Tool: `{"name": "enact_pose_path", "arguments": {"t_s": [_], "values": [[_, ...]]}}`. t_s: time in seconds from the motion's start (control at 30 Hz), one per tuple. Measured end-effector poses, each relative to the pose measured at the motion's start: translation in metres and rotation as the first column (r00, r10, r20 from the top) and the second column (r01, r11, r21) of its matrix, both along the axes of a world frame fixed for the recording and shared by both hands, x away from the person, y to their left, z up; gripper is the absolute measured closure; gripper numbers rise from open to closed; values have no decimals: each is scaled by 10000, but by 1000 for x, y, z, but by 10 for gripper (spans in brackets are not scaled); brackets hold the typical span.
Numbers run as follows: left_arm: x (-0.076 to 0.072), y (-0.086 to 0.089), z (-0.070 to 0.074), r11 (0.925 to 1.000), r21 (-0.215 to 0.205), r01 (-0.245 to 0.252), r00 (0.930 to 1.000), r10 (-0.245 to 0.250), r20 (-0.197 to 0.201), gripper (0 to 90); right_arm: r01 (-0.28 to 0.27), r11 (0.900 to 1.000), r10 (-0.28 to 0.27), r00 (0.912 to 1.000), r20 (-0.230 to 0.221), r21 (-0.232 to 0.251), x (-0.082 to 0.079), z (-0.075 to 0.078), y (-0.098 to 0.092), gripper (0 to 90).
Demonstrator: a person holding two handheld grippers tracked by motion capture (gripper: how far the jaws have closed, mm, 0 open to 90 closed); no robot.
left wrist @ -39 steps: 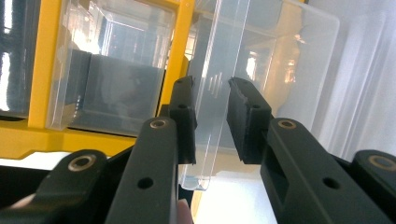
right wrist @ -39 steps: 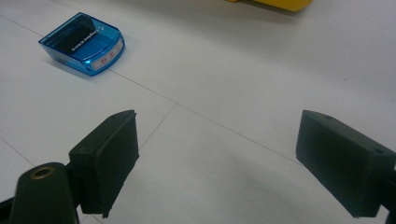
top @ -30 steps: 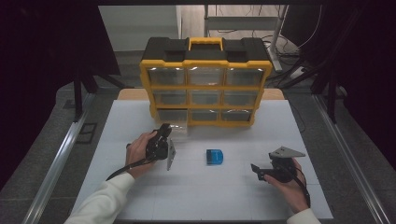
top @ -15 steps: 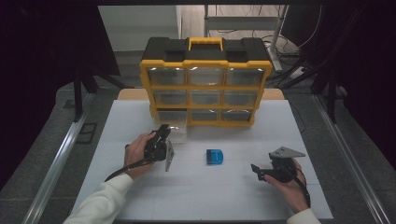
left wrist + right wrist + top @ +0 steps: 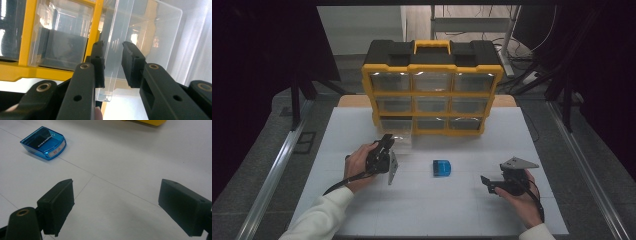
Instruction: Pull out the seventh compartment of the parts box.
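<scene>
A yellow and black drawer cabinet with clear drawers stands at the back of the white table. Its bottom-left clear drawer is pulled partly out. My left gripper reaches up to that drawer. In the left gripper view, the jaws are shut on the drawer's clear front wall, beside the yellow frame. A small blue translucent box lies on the table between the hands. My right gripper rests low at the right, open and holding nothing, with the blue box ahead and to its left.
The white table top has metal rails along both sides. Dark curtains and a cabinet with cables stand behind the table. A cable trails from each gripper toward the person's sleeves.
</scene>
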State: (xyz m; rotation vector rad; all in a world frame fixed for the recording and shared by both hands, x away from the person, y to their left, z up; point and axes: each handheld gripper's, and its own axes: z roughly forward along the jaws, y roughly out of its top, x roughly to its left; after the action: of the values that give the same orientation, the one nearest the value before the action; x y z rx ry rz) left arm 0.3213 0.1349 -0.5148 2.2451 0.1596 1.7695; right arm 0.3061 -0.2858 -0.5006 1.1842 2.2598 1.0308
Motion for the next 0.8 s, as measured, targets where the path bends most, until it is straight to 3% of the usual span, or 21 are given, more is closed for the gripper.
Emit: {"name": "enact_pose_path", "arguments": {"t_s": [0.8], "values": [[-5, 1, 1, 9999, 85, 76, 10000, -76, -39, 729, 19, 10000, -19, 10000, 0, -21, 0, 0, 0, 137]]}}
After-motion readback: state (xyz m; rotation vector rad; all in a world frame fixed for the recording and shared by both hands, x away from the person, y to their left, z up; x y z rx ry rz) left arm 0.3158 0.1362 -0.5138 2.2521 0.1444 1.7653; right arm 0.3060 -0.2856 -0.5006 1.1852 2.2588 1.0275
